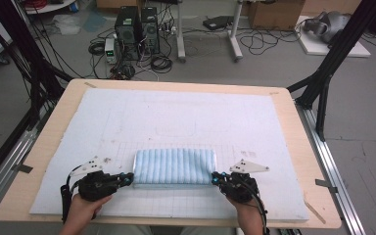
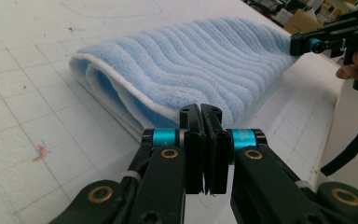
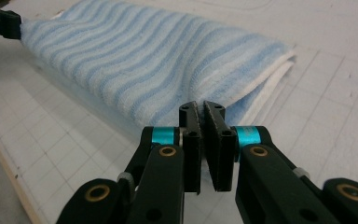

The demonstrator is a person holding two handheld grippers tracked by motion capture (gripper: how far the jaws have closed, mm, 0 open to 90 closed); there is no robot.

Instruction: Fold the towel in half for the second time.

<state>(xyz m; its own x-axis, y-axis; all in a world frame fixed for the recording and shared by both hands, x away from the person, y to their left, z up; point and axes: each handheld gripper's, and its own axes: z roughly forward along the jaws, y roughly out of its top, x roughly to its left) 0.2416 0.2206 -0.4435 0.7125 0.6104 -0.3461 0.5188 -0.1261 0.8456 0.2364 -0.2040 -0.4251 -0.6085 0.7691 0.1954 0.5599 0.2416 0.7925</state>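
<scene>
While the folded blue towel (image 1: 174,167) lies at lower centre, your left gripper (image 1: 126,178) pinches its left end. Your right gripper (image 1: 217,179) pinches its right end, jaws clamped narrow on cloth

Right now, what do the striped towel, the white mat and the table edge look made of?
Towel: likely cotton terry, matte, with a fuzzy looped pile in raised blue and white ribs and a white hem. Mat: probably felt or foam sheet, matte white, faintly fibrous, printed with a thin grid. Table: looks like plywood or laminate, pale wood tone, smooth.
</scene>
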